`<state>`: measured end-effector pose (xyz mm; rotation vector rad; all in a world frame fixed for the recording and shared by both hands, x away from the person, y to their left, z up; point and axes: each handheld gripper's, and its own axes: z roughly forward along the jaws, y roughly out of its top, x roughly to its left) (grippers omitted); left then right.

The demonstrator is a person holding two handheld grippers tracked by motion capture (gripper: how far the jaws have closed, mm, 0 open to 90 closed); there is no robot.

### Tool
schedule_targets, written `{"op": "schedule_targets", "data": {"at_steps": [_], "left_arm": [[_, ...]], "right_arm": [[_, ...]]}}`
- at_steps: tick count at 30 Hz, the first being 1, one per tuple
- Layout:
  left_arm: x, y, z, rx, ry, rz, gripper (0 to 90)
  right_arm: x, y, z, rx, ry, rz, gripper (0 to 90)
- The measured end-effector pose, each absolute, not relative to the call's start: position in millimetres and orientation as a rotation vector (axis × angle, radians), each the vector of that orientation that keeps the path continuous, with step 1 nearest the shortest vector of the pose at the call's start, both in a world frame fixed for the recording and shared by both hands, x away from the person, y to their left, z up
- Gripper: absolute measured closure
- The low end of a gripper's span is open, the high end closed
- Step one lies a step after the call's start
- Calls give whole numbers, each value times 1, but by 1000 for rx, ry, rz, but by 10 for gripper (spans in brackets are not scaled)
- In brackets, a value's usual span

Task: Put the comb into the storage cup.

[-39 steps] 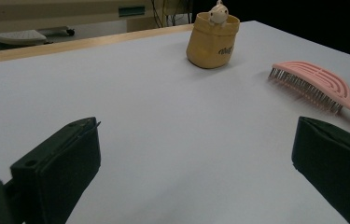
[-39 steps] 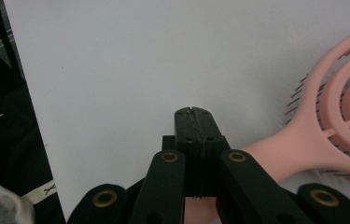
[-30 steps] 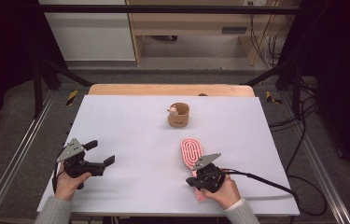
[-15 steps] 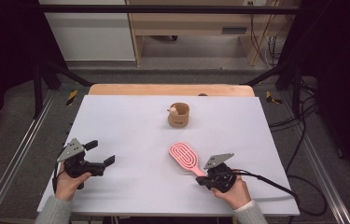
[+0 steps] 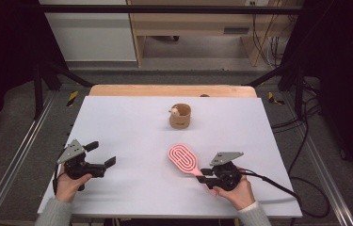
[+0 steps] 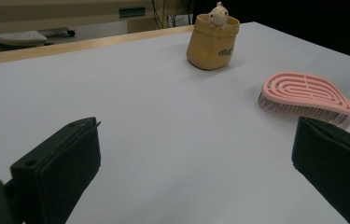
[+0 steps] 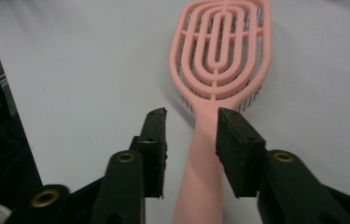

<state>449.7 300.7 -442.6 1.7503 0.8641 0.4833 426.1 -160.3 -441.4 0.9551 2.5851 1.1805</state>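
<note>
We hold our right tool (image 5: 206, 175) at the pink hairbrush (image 5: 182, 158), which lies bristles down on the white surface (image 5: 132, 122), on the near side of the tan pouch (image 5: 180, 116) and slightly to its right. In the right gripper view the brush handle (image 7: 205, 158) runs between the two black jaws, which have just been opening; a sliver of gap shows on the left of the handle, while the right pad sits against it or just beside it, and we cannot tell which. The handle's end is cut off by the bottom edge of that view.

Our left tool (image 5: 100, 157) stands wide and empty, well to the near left of the pouch, close to the surface's left edge. From its own view the brush head (image 6: 305, 95) shows its bristles along the underside, and the handle is hidden behind the right jaw.

Open white surface lies all round the pouch: a broad bare stretch to its left, another to its right, and a band behind it up to the wooden strip (image 5: 172, 90) at the far edge. The brush lies well apart from the pouch, with a clear lane between them.

A small pale figure (image 5: 176, 112) peeks over the pouch's rim; its lower part is hidden inside. Dark print on the pouch (image 6: 227, 52) is too small to read. A black cable (image 5: 277, 186) trails from our right tool off the surface's right edge.
</note>
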Motion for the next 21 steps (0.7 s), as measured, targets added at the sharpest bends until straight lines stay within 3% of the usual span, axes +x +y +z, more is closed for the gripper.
{"op": "schedule_targets", "data": {"at_steps": [2, 9, 17, 21], "left_arm": [[450, 301, -443, 1751, 865, 483, 11], [450, 301, -443, 1750, 867, 483, 11], [450, 301, -443, 1753, 867, 484, 11], [450, 301, -443, 1755, 868, 483, 11]], "right_arm": [[427, -161, -439, 965, 2536, 1202, 493], [433, -163, -433, 980, 2437, 1233, 234], [439, -156, -431, 1017, 2426, 1174, 54], [442, -150, -431, 1026, 2448, 1125, 21]]}}
